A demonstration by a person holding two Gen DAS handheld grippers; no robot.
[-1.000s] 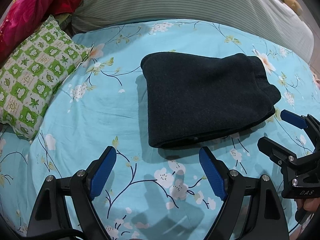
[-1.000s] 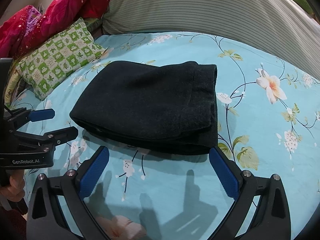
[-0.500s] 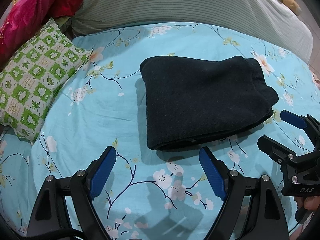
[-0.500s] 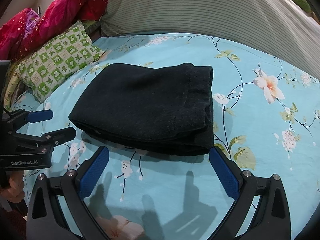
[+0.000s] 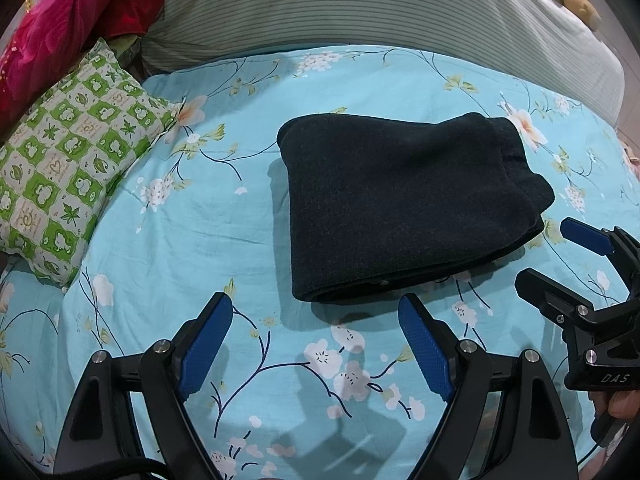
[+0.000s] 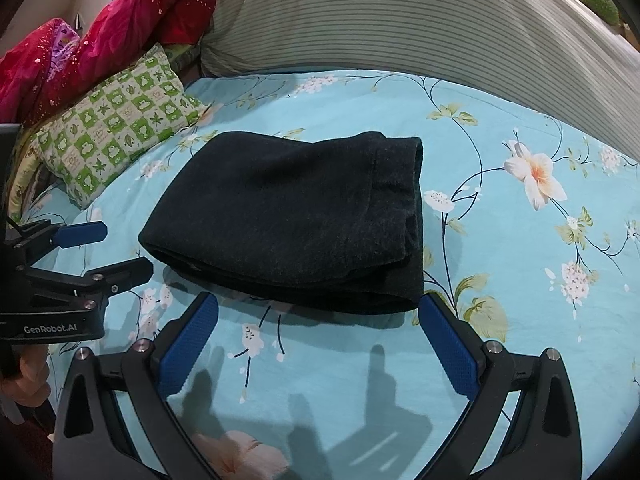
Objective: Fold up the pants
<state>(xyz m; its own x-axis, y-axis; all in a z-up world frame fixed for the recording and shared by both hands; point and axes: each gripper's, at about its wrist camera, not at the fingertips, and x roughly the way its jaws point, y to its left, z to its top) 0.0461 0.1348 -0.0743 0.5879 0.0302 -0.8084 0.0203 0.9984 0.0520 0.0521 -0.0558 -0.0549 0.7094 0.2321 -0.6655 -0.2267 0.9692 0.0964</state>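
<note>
Dark navy pants [image 5: 404, 208] lie folded into a thick rectangle on the blue floral bedsheet [image 5: 192, 232]; the right wrist view shows the same pants [image 6: 296, 216] with the waistband edge at the right. My left gripper [image 5: 316, 320] hovers open just in front of the bundle's near left corner, holding nothing. My right gripper [image 6: 320, 320] is open too, wide across the near edge of the bundle, not touching it. The right gripper [image 5: 560, 252] shows at the right edge of the left view, and the left gripper [image 6: 108, 248] at the left edge of the right view.
A green-and-white checked pillow [image 5: 68, 176] lies to the left. A large striped grey cushion [image 5: 360, 4] runs along the back. A red quilt [image 6: 92, 40] is piled at the back left. A hand [image 6: 28, 372] grips the left tool.
Both grippers have drawn back slightly from the folded pants, which look a little farther away. The pants have not moved on the sheet. Both jaws stay open.
</note>
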